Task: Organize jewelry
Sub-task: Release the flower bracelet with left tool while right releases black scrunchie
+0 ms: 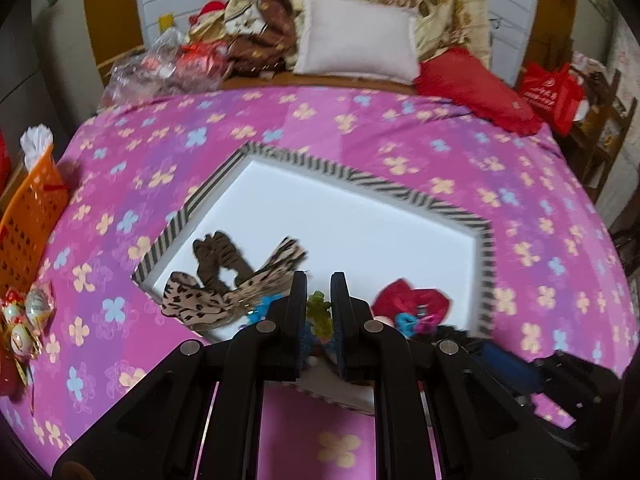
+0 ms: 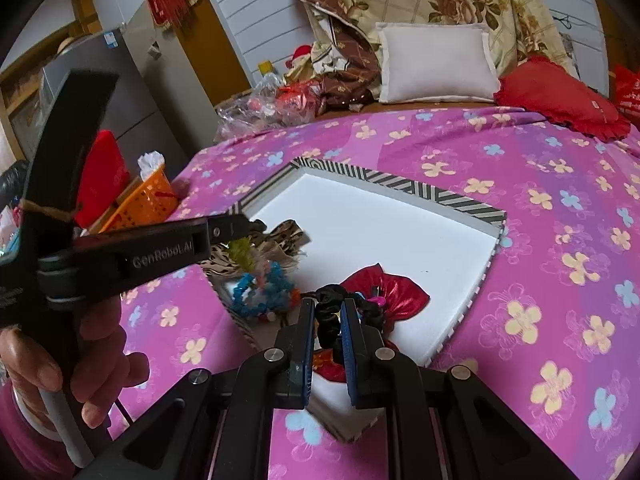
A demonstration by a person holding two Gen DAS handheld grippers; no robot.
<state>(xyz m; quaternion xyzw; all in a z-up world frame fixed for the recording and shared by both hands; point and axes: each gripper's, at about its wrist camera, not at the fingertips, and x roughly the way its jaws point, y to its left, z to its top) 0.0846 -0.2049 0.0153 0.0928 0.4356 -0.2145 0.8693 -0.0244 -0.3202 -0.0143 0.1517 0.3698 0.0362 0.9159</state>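
I find the left gripper [image 1: 319,294] over the near end of the striped tray [image 1: 416,194], its jaws pinching a yellow-green bead bracelet [image 1: 320,312]. The right gripper [image 2: 325,314] has its jaws pinching a black scrunchie [image 2: 332,312] above the tray's near corner. The tray sits on the pink flowered bedspread [image 1: 360,120]. Inside it I note a leopard-print bow [image 1: 224,292], a brown striped scrunchie [image 1: 216,258], a red satin scrunchie [image 2: 390,290] and a blue bead bracelet [image 2: 260,290]. A hand [image 2: 100,364] grips the left gripper's handle
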